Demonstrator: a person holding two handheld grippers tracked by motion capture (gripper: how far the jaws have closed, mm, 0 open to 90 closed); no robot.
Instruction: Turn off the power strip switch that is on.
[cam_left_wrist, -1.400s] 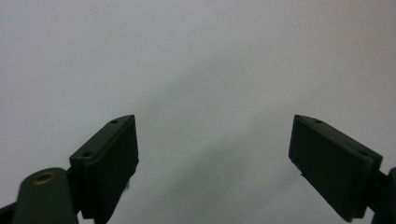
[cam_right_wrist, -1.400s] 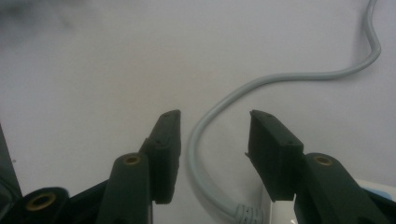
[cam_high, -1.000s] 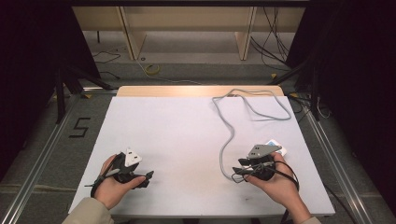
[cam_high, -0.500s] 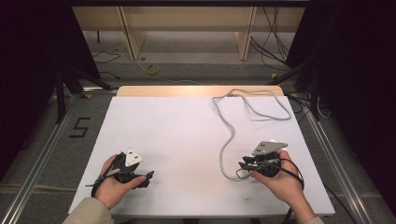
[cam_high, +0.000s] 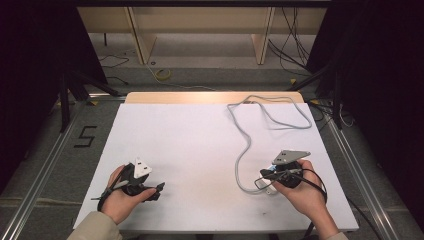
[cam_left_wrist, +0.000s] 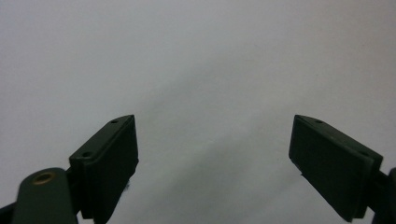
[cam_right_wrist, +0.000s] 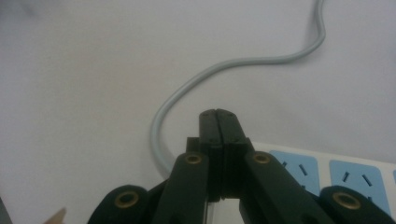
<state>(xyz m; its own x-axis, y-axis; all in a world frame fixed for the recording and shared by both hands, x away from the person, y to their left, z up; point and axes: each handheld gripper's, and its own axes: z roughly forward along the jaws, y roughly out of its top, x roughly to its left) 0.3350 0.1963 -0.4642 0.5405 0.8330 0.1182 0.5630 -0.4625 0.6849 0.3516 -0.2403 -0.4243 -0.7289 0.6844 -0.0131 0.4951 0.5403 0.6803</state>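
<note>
2 grippers checked | right gripper (cam_right_wrist: 218, 114) jaws just closed, nothing between, above power strip (cam_right_wrist: 299, 170) | left gripper (cam_left_wrist: 215, 149) jaws open, idle | step: approach to strip; next: reopen, seat on cord (cam_high: 245, 150).

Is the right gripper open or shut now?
Shut. The right gripper has just been closing; its two black jaws meet with nothing between them, above the power strip and grey cable.

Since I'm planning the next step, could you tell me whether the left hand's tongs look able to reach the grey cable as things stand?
Probably yes: the left tongs stand open, with bare table between them and the grey cable.
</note>
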